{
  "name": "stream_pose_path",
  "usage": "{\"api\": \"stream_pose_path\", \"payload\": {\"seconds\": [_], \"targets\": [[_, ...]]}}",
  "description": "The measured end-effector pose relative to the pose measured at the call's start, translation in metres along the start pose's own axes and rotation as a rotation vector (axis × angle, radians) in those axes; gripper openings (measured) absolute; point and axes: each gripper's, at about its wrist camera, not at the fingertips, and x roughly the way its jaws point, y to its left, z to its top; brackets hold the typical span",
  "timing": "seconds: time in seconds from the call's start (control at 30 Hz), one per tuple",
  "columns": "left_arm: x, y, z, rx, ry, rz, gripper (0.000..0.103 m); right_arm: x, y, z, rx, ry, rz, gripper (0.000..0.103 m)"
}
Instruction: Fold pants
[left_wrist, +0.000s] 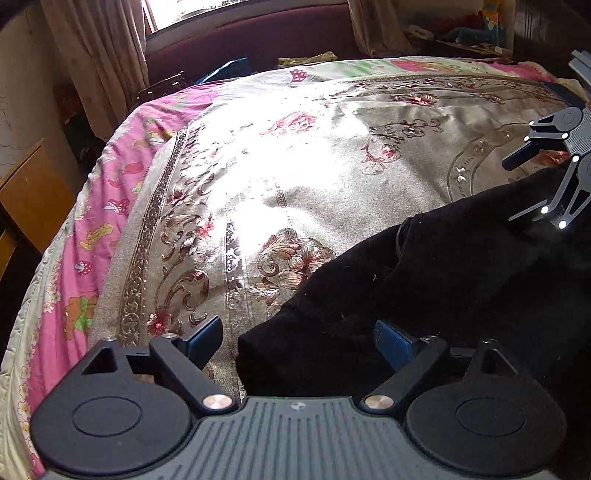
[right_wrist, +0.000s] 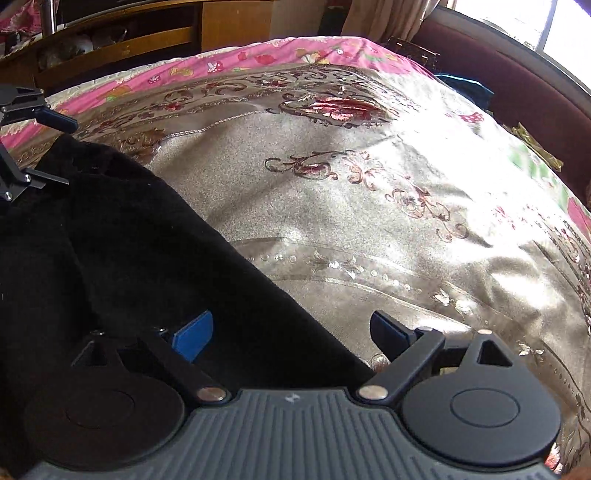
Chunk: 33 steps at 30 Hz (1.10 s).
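- Black pants (left_wrist: 461, 280) lie on a bed, on top of a shiny beige bedspread (left_wrist: 295, 155) with a red and brown floral pattern; a pink printed quilt (left_wrist: 92, 236) shows along the bed's edge beneath it.
- Left wrist view: left gripper (left_wrist: 298, 345) has its jaws wide apart, nothing between them. One corner of the pants lies between and just ahead of the blue fingertips (left_wrist: 207, 341); whether they touch the fabric cannot be told.
- Right wrist view: right gripper (right_wrist: 291, 334) jaws also wide apart, not clamped on anything. One blue fingertip sits over the black fabric (right_wrist: 110, 240), the other over the bedspread, so the pants' straight edge runs between them.
- Each gripper shows in the other's view, at opposite ends of the pants' near side.
- Background: curtains (left_wrist: 92, 55), a bright window, wooden furniture (right_wrist: 166, 33).
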Motion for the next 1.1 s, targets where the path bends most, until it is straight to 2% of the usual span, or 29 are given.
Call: {"api": "stream_pose_path", "payload": {"seconds": [0.07, 0.2, 0.27, 0.3, 0.33, 0.37, 0.4, 0.43, 0.57, 0.63, 0.73, 0.8, 0.83, 0.9, 0.97, 1.1], "targets": [[0.011, 0.004, 0.006, -0.001, 0.048, -0.060, 0.102, 0.011, -0.002, 0.003, -0.028, 0.041, 0.012, 0.092], [0.023, 0.014, 0.005, -0.034, 0.104, -0.128, 0.099, 0.020, -0.014, 0.015, 0.013, 0.097, 0.057, 0.087], [0.021, 0.012, 0.003, -0.036, 0.112, -0.144, 0.084, 0.023, -0.015, 0.012, 0.056, 0.108, 0.085, 0.069], [0.019, 0.008, 0.003, -0.019, 0.108, -0.141, 0.079, 0.023, -0.013, 0.011, 0.072, 0.110, 0.097, 0.064], [0.016, 0.004, 0.003, 0.004, 0.105, -0.144, 0.066, 0.020, -0.009, 0.010, 0.072, 0.101, 0.104, 0.049], [0.014, 0.002, 0.003, 0.012, 0.104, -0.150, 0.051, 0.017, -0.006, 0.009, 0.076, 0.095, 0.115, 0.028], [0.012, 0.000, 0.003, 0.010, 0.100, -0.150, 0.043, 0.013, -0.003, 0.010, 0.093, 0.091, 0.112, 0.020], [0.009, -0.002, 0.003, 0.010, 0.093, -0.140, 0.031, 0.010, -0.001, 0.010, 0.104, 0.085, 0.098, 0.012], [-0.010, -0.017, 0.002, 0.046, 0.045, -0.064, 0.028, -0.019, 0.009, 0.009, 0.121, 0.017, 0.057, 0.007], [-0.033, -0.027, 0.000, 0.069, -0.012, -0.036, 0.028, -0.051, 0.018, 0.004, 0.115, -0.041, 0.045, 0.006], [-0.088, -0.035, -0.009, 0.055, -0.123, -0.050, 0.028, -0.120, 0.042, -0.015, 0.093, -0.125, 0.012, 0.006], [-0.129, -0.041, -0.026, 0.044, -0.190, -0.059, 0.028, -0.165, 0.065, -0.035, 0.074, -0.162, -0.023, 0.006], [-0.153, -0.043, -0.040, 0.020, -0.215, -0.088, 0.028, -0.191, 0.080, -0.051, 0.080, -0.186, -0.035, 0.002], [-0.186, -0.052, -0.072, -0.007, -0.226, -0.143, 0.031, -0.228, 0.104, -0.081, 0.121, -0.196, -0.023, 0.002], [-0.201, -0.067, -0.107, -0.003, -0.196, -0.137, 0.030, -0.248, 0.136, -0.120, 0.149, -0.167, -0.005, 0.002], [-0.187, -0.100, -0.165, 0.028, -0.089, -0.092, 0.030, -0.214, 0.185, -0.179, 0.170, -0.045, -0.003, 0.003]]}}
